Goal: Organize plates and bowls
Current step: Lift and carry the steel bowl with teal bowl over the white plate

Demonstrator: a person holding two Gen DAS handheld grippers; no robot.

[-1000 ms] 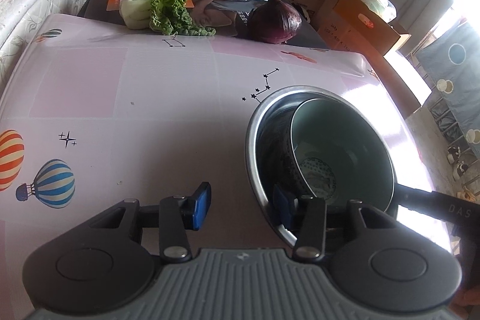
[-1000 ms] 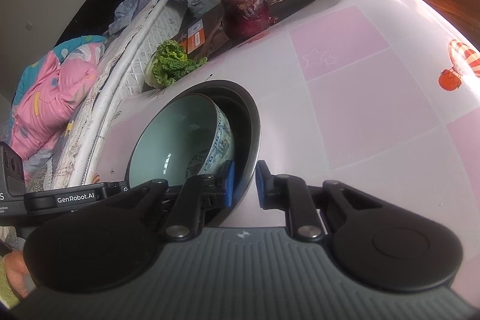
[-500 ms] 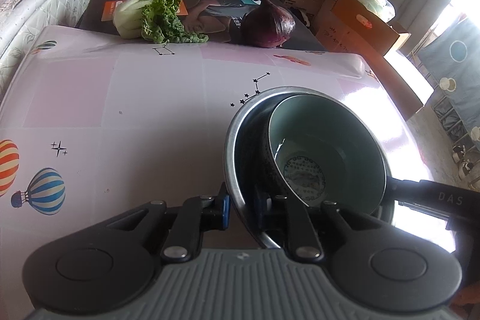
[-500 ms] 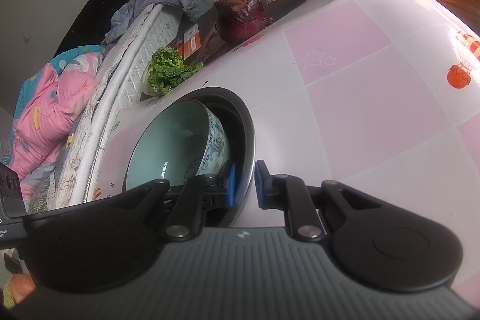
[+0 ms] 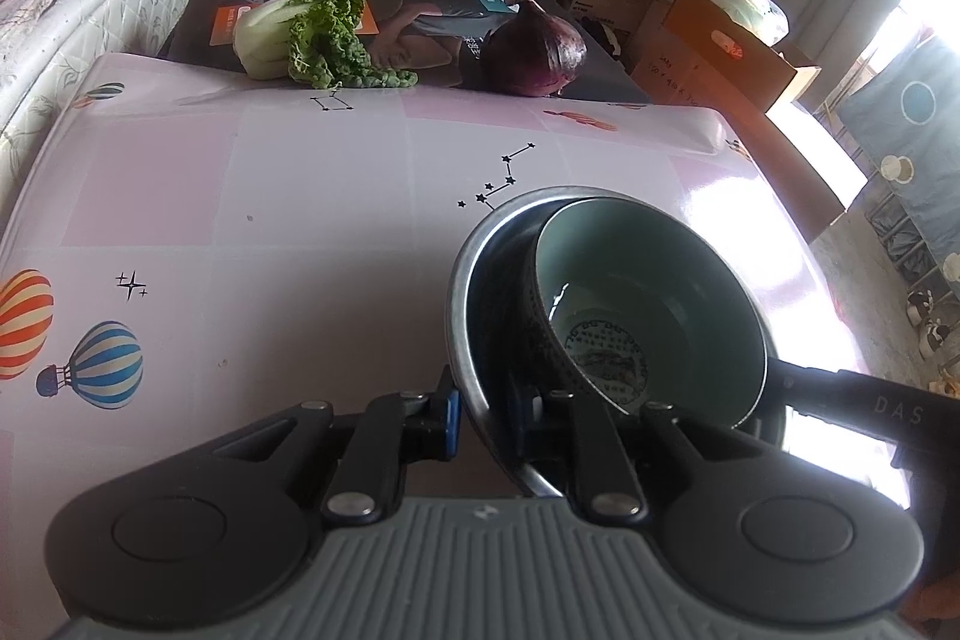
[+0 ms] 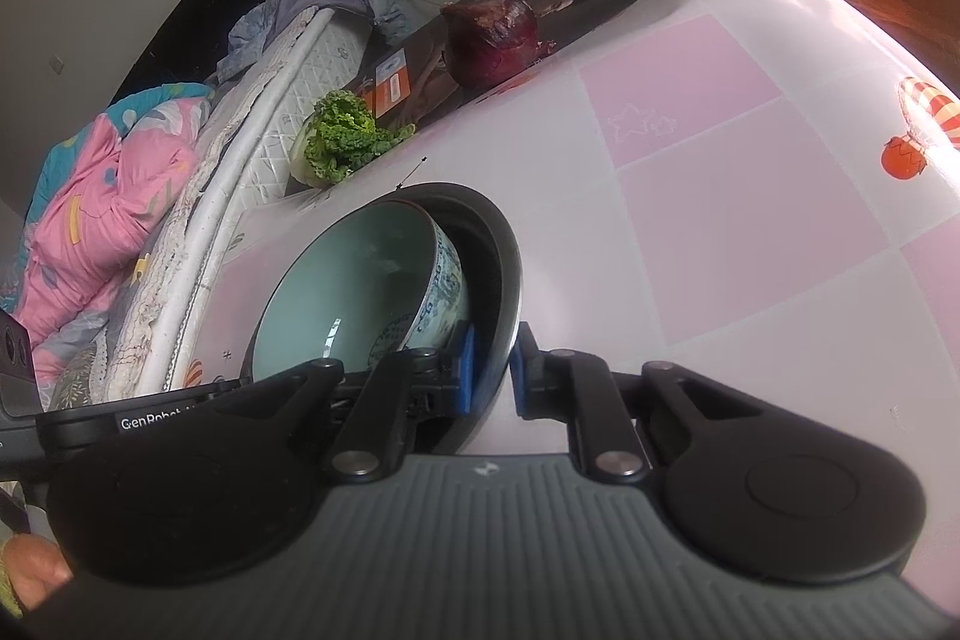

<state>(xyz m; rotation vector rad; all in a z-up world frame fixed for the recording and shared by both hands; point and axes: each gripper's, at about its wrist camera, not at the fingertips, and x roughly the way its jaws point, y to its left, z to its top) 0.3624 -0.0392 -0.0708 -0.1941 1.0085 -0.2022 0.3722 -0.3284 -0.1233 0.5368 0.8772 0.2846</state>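
Both claws, left [image 5: 487, 418] and right [image 6: 492, 370], pinch the steel bowl's [image 5: 462, 292] rim; uneven lifting could tip the ceramic bowl [image 5: 648, 304] inside.

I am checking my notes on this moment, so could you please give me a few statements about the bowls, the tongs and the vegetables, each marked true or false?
1. The ceramic bowl sits tilted inside the steel bowl. True.
2. The left tongs are open and clear of the bowls. False: they are shut on the steel bowl's rim.
3. The right tongs clamp the steel bowl's rim. True.
4. The red onion lies inside the ceramic bowl. False: it lies at the table's far edge.
5. The leafy cabbage lies to the left of the onion in the left wrist view. True.
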